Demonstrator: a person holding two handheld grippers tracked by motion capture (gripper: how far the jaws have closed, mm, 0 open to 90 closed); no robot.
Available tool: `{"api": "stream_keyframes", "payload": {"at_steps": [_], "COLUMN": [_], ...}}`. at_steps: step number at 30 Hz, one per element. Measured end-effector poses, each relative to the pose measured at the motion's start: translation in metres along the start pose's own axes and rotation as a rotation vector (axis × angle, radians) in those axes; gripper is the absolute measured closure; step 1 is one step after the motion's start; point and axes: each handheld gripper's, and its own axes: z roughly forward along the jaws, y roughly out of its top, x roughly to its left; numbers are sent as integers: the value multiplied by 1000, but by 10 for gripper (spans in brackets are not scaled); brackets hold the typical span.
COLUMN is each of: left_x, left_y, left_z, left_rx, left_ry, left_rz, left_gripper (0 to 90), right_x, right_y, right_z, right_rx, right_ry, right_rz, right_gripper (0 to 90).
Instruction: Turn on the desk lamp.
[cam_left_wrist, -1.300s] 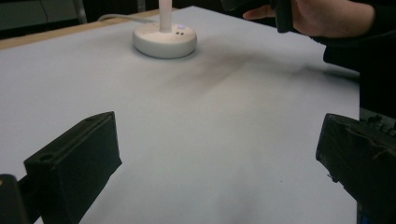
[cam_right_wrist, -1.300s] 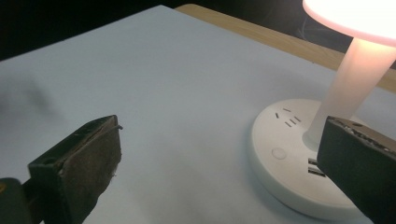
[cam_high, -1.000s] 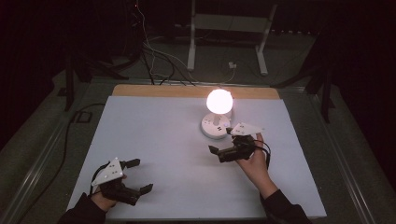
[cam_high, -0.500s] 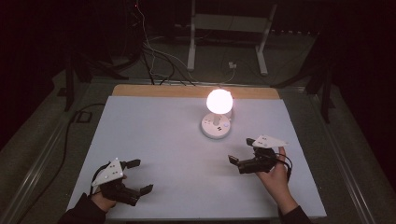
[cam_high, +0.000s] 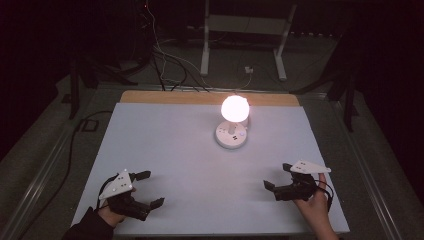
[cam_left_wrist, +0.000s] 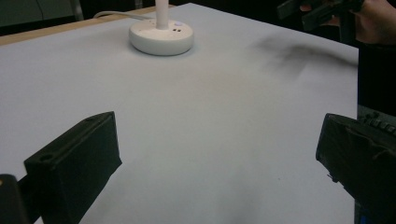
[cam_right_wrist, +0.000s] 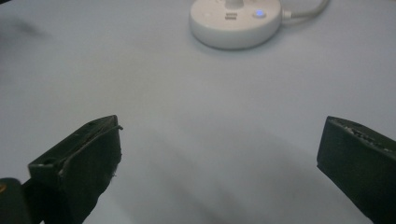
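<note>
- The lamp (cam_high: 233, 125) stands toward the far middle of the white counter (cam_high: 165, 145), its round bulb lit and glowing above a round white base.
- The right tool (cam_high: 277, 176) sits near the counter's near right corner, held in the person's right hand (cam_high: 315, 202), with its jaws pointing left across the counter.
- The lamp lies well apart from the right tool, ahead of it and off to its left in the high view; bare counter lies between them.
- In the right gripper view the right tool (cam_right_wrist: 219, 158) has its jaws spread wide with nothing between them, and the lamp base (cam_right_wrist: 236, 21) sits beyond the gap, near the top edge, a small blue light showing on it.
- The left tool (cam_high: 150, 189) rests at the near left corner in the person's left hand (cam_high: 112, 215), with its jaws pointing right.
- Its jaws are likewise wide apart and hold nothing; in the left gripper view the left tool (cam_left_wrist: 217, 154) frames bare counter.
- From that view the lamp base (cam_left_wrist: 161, 36) is far ahead and left of the gap, with the cord (cam_left_wrist: 116, 15) trailing off behind it.
- The lamp is farther from the left tool than from the right.
</note>
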Motion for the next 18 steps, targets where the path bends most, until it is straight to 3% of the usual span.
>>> {"api": "stream_keyframes", "payload": {"at_steps": [8,11,18], "left_x": [0,0,-2], "left_y": [0,0,0], "left_z": [0,0,1], "left_rx": [-4,0,4], "left_ry": [-1,-1,-15], "left_rz": [-1,1,9], "left_gripper": [2,2,2], "right_x": [-8,-10,-11], "right_y": [-19,-25,-26], "right_z": [-9,-5,8], "right_rx": [17,47,66], "right_ry": [10,17,33], "right_rz": [19,34,3], "right_gripper": [0,0,0]}}
